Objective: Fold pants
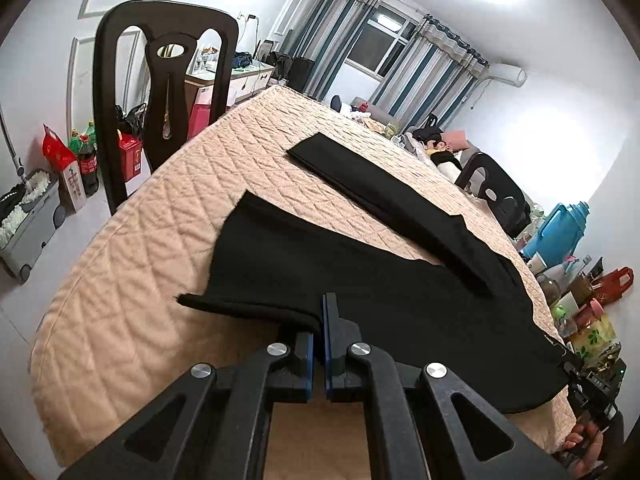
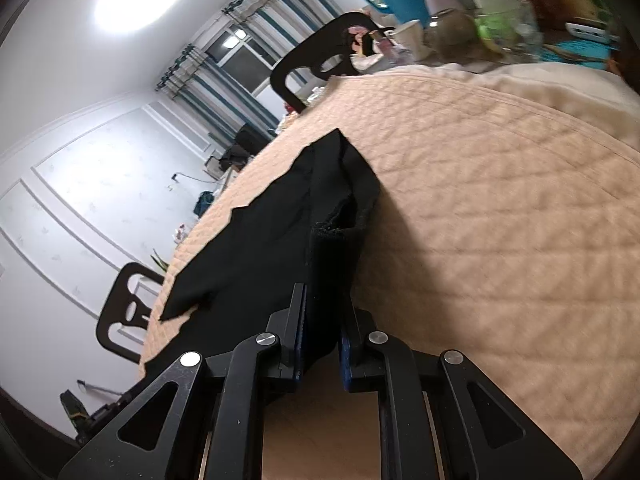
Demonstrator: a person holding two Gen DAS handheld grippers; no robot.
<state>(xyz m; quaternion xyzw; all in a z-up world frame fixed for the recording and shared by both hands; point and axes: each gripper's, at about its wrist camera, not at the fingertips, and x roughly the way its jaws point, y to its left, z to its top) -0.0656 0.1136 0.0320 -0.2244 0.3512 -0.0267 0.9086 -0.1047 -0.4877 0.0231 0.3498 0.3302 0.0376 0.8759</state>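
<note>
Both claws pinching the pants up off the quilt

Left gripper grabs thin hem, right gripper the thick waistband; hem could slip, dumping the fold.

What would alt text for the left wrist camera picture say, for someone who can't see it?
A handheld black gripper, jaws shut, pinches the edge of black pants spread on a table under a peach quilted cover. Dark chairs and striped curtains stand behind.
</note>
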